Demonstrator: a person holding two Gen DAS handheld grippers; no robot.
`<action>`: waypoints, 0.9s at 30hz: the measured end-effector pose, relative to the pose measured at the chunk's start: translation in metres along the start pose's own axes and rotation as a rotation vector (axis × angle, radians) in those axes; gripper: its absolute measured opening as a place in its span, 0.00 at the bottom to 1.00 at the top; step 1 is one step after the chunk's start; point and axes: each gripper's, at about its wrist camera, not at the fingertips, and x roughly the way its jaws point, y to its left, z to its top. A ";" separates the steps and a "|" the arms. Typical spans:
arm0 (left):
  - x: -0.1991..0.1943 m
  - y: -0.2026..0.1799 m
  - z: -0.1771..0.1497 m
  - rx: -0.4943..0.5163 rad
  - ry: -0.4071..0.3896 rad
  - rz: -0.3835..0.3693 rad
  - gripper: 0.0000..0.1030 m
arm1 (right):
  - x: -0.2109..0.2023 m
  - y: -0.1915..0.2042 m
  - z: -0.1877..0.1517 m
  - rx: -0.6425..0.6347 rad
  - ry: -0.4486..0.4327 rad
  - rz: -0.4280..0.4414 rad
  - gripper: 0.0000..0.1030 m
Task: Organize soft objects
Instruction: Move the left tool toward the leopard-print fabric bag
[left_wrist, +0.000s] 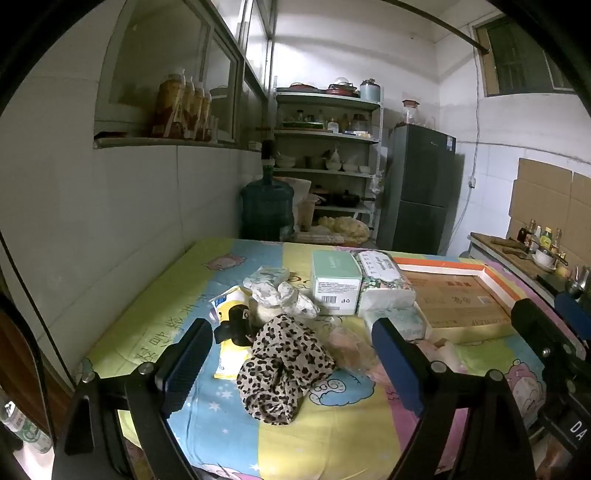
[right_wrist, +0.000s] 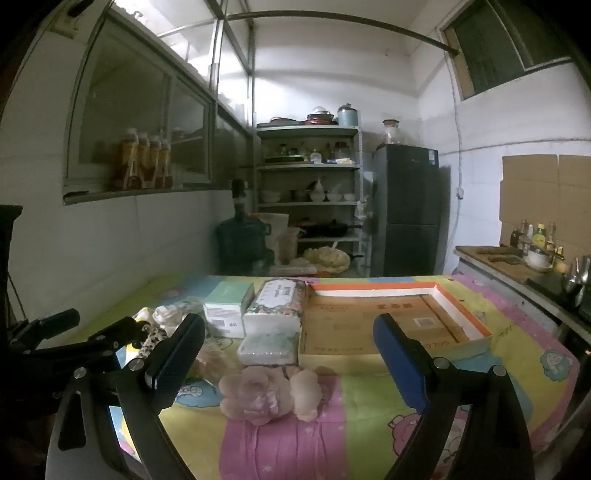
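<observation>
A leopard-print cloth (left_wrist: 284, 365) lies bunched on the cartoon-print sheet (left_wrist: 325, 435), between my left gripper's (left_wrist: 295, 365) open fingers and just ahead of them. Behind it lie a yellow packet with a black item (left_wrist: 232, 332) and crumpled patterned cloths (left_wrist: 280, 295). A pink fluffy soft toy (right_wrist: 271, 393) lies in front of my open, empty right gripper (right_wrist: 291, 362). Tissue packs (right_wrist: 275, 306) and a green box (right_wrist: 227, 308) stand behind. An open shallow cardboard box (right_wrist: 391, 321) with an orange rim sits to the right.
A white wall runs along the left of the table. A water jug (left_wrist: 266, 206), shelves with dishes (left_wrist: 325, 155) and a dark fridge (left_wrist: 421, 188) stand beyond the far edge. A counter with bottles (right_wrist: 524, 254) is at right.
</observation>
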 end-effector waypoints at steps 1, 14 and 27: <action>0.000 0.001 0.000 -0.001 -0.001 0.001 0.86 | -0.001 -0.001 0.001 0.002 0.000 0.002 0.90; -0.001 -0.001 -0.003 -0.003 0.002 -0.003 0.86 | 0.000 0.001 -0.001 0.002 0.001 0.001 0.90; 0.000 0.001 -0.002 -0.005 0.001 -0.003 0.86 | -0.001 -0.005 0.000 0.000 -0.002 0.002 0.90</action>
